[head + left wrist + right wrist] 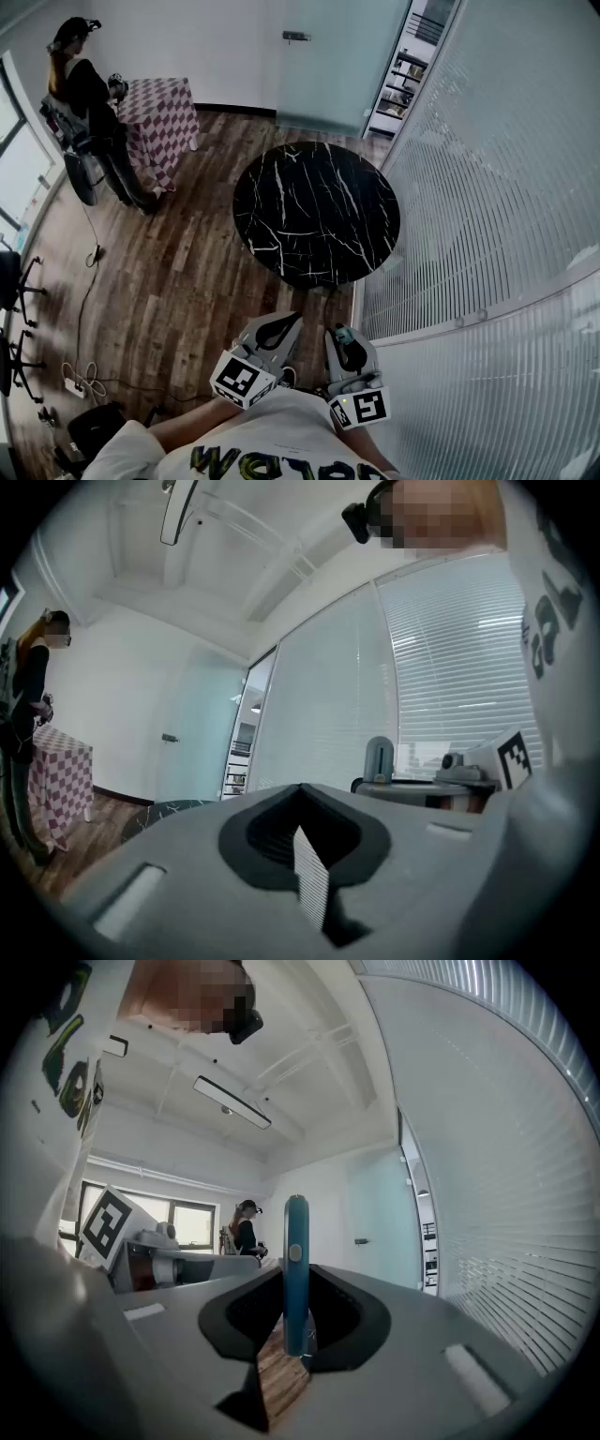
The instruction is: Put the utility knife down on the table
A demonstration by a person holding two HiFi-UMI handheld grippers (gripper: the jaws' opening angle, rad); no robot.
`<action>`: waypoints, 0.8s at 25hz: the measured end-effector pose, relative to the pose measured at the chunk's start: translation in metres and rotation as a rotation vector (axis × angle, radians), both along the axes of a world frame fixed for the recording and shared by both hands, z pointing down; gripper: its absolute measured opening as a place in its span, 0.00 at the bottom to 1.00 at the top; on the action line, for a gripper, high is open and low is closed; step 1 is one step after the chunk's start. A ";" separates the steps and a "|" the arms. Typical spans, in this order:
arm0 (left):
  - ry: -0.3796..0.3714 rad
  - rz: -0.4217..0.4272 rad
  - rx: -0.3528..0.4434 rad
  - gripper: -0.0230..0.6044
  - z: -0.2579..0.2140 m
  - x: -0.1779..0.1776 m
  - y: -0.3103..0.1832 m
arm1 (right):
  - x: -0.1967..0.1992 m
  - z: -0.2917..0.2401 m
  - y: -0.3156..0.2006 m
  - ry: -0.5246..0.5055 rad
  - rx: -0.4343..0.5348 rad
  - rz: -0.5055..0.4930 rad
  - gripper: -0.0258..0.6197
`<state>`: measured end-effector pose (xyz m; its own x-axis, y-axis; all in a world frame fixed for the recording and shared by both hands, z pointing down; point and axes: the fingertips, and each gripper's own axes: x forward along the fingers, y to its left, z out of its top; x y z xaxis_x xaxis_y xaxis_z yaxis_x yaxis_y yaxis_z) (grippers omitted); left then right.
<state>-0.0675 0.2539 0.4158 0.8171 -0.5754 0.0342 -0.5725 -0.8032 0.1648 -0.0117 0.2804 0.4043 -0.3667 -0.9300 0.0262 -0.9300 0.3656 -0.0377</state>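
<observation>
Left grey gripper (pixel 305 799) has its jaws pressed together with nothing in them, just held level beside the other one. Right grey gripper (pixel 294 1335) is clamped on the slim blue plastic utility knife (pixel 296 1260) – it stands upright between the pads, over the wood floor (pixel 169 291), not on the round black marble table (pixel 316 211).

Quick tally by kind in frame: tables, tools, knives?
Tables: 2 (black marble table, checkered table)
Tools: 2 (left tool, right tool)
Utility knives: 1 (blue utility knife, clamped in the right tool)
Total: 5
</observation>
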 end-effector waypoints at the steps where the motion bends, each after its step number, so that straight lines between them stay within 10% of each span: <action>1: 0.002 -0.002 0.002 0.04 0.000 0.000 0.000 | 0.000 0.001 0.000 0.000 0.000 -0.002 0.15; 20: -0.014 0.020 -0.013 0.04 0.009 0.037 0.005 | 0.031 0.006 0.002 -0.028 -0.007 -0.017 0.15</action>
<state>-0.0310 0.2592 0.4245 0.8280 -0.5582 0.0525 -0.5584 -0.8125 0.1674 0.0190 0.2827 0.4106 -0.3831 -0.9234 0.0227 -0.9222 0.3809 -0.0661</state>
